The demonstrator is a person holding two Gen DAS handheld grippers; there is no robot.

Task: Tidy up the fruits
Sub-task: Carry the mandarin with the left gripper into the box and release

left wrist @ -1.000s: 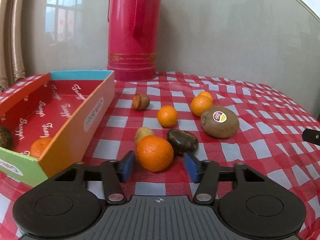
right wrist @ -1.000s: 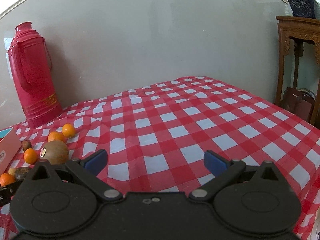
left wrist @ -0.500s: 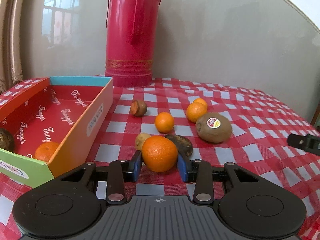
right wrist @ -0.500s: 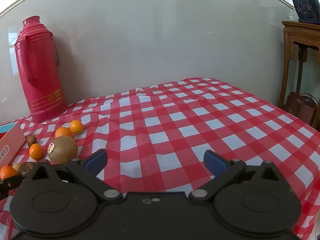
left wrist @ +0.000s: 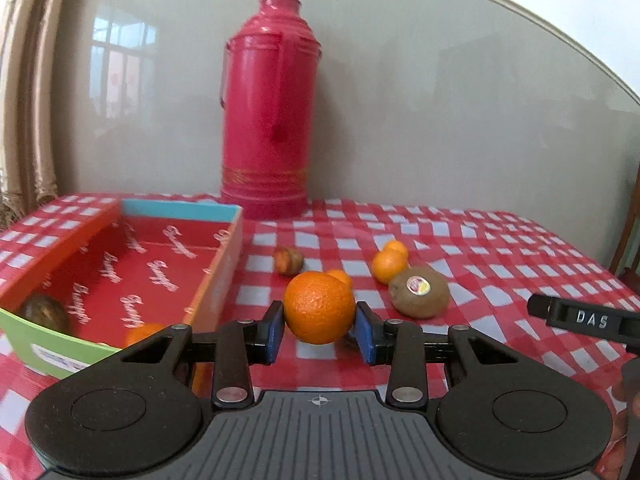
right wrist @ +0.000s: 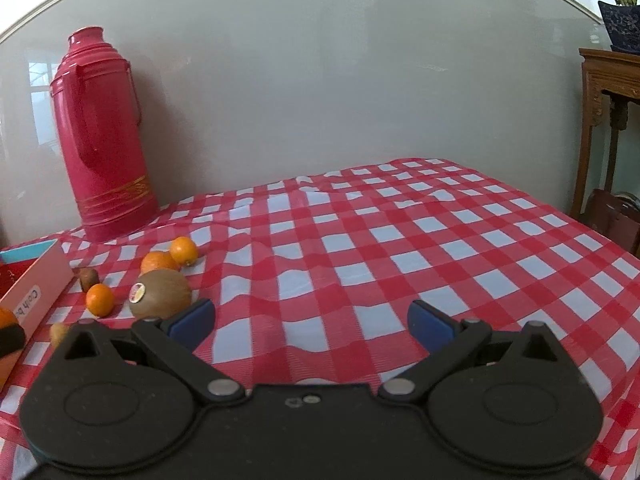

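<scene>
My left gripper is shut on a large orange, which hangs lifted above the checked cloth. Left of it stands the open red box with a small orange and a dark fruit inside. Beyond the held orange lie a brown fruit, two small oranges and a kiwi with a sticker. My right gripper stands open over bare cloth, with nothing between its fingers. In its view the kiwi and small oranges lie at the left.
A tall red thermos stands against the wall behind the fruit. The red-and-white checked tablecloth stretches to the right. A wooden side table stands beyond the table's right edge. The right gripper's tip reaches in at the left wrist view's right.
My left gripper closed on the large orange and lifted it off the cloth. The right gripper drifted slightly and stayed open.
</scene>
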